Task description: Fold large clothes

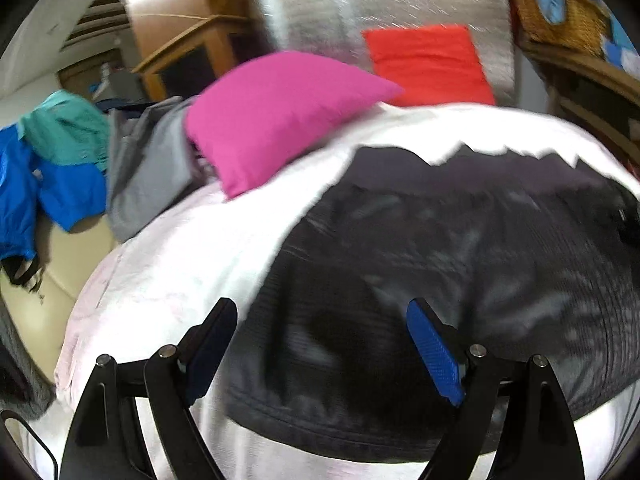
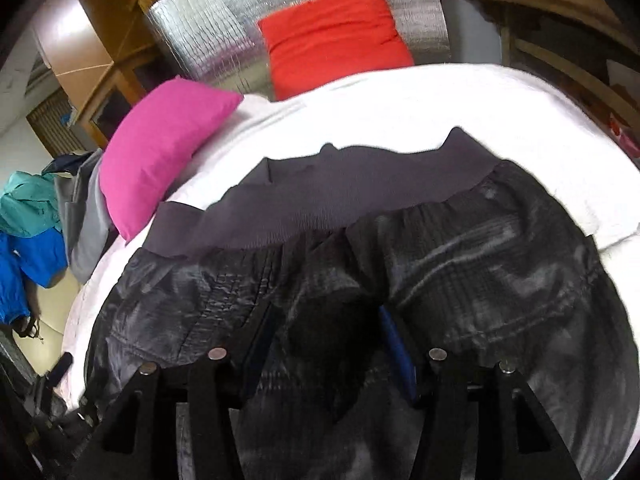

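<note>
A shiny black jacket (image 1: 440,264) with a grey ribbed hem (image 2: 320,204) lies spread on a white bed sheet (image 1: 180,264). My left gripper (image 1: 320,320) is open and empty, held just above the jacket's near left edge. In the right wrist view the jacket (image 2: 480,272) fills the lower half. My right gripper (image 2: 324,332) has a bunch of the black fabric between its fingers; the blue pads (image 2: 394,344) are mostly hidden by cloth and the jaws stand wide apart.
A pink pillow (image 1: 280,116) and a red pillow (image 1: 428,64) lie at the head of the bed against a silver foil panel (image 1: 340,12). Grey, teal and blue clothes (image 1: 60,160) are piled at the left. Wooden furniture (image 1: 180,52) and a wicker basket (image 1: 560,12) stand behind.
</note>
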Tool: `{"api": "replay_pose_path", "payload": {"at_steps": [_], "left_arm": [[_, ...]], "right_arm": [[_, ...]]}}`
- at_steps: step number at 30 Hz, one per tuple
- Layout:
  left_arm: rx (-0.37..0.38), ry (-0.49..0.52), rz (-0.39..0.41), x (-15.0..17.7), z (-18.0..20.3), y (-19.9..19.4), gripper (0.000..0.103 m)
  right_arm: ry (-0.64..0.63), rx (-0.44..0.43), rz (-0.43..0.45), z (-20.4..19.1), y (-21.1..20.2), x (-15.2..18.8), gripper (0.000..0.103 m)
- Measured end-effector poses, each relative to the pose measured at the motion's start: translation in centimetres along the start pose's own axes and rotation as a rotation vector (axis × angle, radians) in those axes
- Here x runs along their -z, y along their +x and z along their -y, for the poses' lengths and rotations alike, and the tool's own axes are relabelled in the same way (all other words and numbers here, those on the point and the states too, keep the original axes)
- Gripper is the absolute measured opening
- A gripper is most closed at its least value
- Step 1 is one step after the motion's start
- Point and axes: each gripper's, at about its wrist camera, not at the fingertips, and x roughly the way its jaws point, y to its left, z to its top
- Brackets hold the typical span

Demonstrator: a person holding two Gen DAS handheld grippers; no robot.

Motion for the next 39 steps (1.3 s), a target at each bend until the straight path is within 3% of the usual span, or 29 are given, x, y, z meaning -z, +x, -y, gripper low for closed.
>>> {"api": "replay_pose_path", "payload": {"at_steps": [8, 39], "left_arm": [[-0.043, -0.114, 0.02, -0.6, -3.6, -0.5, 0.087], [-0.055, -0.117, 0.013, -0.4, -4.6, -0.3, 0.087]], "right_arm": [[-0.014, 0.037, -0.049, 0.4, 0.5, -0.6, 0.057], [-0.007, 0.035, -0.062, -0.3, 2.0, -1.3, 0.057]]}}
